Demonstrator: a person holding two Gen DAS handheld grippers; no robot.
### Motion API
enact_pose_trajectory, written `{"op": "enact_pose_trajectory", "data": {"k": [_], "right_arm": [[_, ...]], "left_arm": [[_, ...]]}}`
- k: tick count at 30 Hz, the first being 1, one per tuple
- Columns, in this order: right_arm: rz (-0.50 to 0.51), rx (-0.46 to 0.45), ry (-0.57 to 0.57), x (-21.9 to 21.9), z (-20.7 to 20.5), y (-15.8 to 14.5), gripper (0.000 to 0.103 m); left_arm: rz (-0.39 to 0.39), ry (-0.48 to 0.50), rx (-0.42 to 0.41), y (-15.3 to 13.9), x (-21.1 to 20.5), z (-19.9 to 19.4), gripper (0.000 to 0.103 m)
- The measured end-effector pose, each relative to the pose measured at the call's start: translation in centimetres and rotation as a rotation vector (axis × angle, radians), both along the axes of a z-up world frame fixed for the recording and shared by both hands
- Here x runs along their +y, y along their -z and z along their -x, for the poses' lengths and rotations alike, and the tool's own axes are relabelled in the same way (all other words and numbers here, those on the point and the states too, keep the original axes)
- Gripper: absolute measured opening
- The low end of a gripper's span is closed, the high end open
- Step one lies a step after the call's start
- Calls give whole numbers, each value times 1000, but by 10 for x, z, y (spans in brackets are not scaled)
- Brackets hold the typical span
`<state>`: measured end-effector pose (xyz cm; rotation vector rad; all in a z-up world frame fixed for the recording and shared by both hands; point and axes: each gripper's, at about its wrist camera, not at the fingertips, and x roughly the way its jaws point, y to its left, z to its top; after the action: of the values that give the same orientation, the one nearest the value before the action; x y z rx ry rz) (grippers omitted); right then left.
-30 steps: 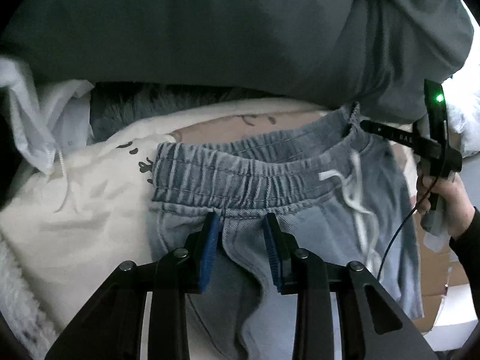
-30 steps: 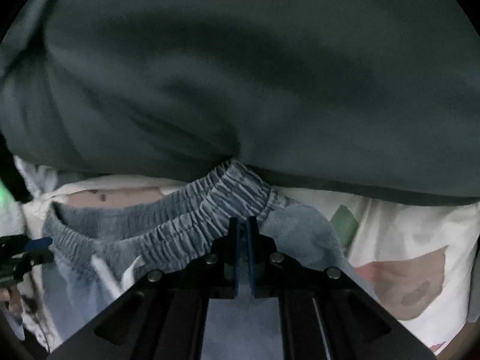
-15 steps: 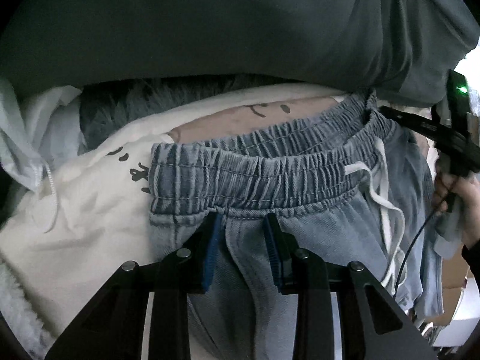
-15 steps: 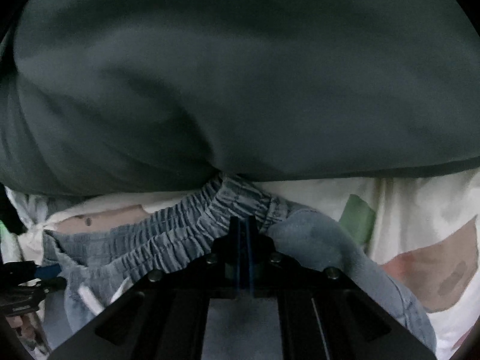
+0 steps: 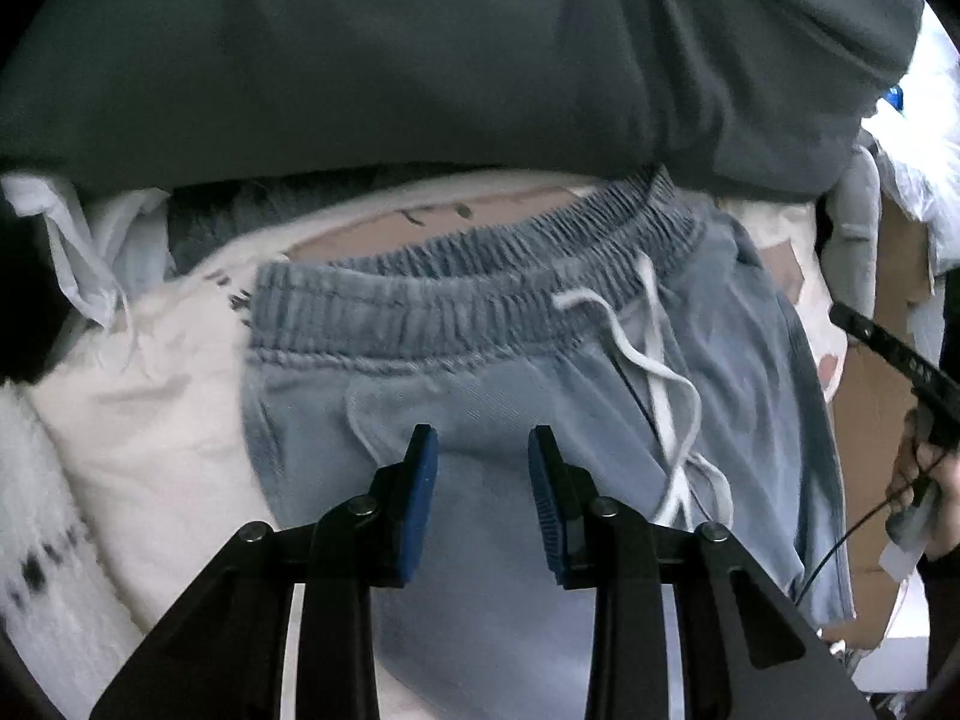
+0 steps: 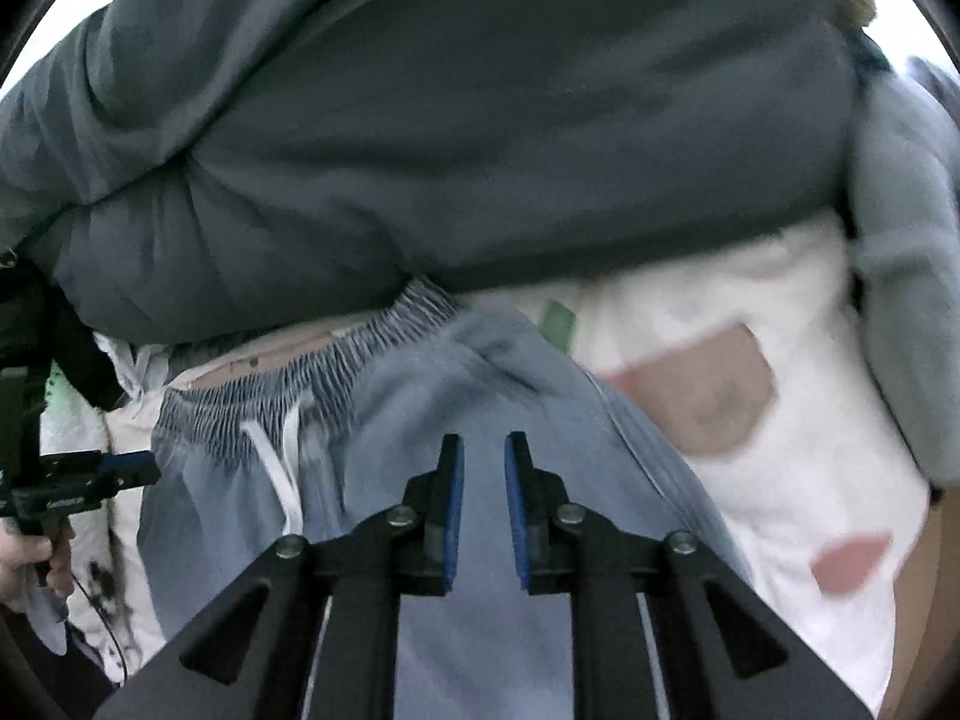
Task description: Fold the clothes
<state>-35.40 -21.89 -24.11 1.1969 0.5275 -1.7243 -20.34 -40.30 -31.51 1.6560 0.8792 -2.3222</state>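
Observation:
Blue-grey pants with a gathered elastic waistband and a white drawstring lie spread on a pile of clothes. My left gripper hovers over the cloth below the waistband, jaws apart, nothing pinched. In the right wrist view the pants lie under my right gripper, whose jaws are opening, with only a narrow gap and no cloth between the pads. The waistband lies farther off, its far end tucked under dark cloth. Each gripper shows at the edge of the other's view, held by a hand.
A bulky dark grey garment overhangs the far side of the pile. A cream printed shirt and a fluffy white knit lie left. A white shirt with pink patches lies right, near a cardboard box.
Both grippers have lifted and drawn back from the waistband. The right gripper, shut on the waistband edge before, has let go and its jaws have parted. The left jaws keep the same width.

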Motion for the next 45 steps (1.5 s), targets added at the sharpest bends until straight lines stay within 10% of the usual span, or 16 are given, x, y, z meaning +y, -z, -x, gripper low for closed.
{"op": "enact_pose_trajectory", "data": {"k": [27,45], "right_arm": [[58,-9,460,369,35,-95,17],[-32,8,755,552,7,-95,23]], "left_arm": [[-1,276,32,-132,139,128,32],[-15,481,11,-130,247,217,32]]}}
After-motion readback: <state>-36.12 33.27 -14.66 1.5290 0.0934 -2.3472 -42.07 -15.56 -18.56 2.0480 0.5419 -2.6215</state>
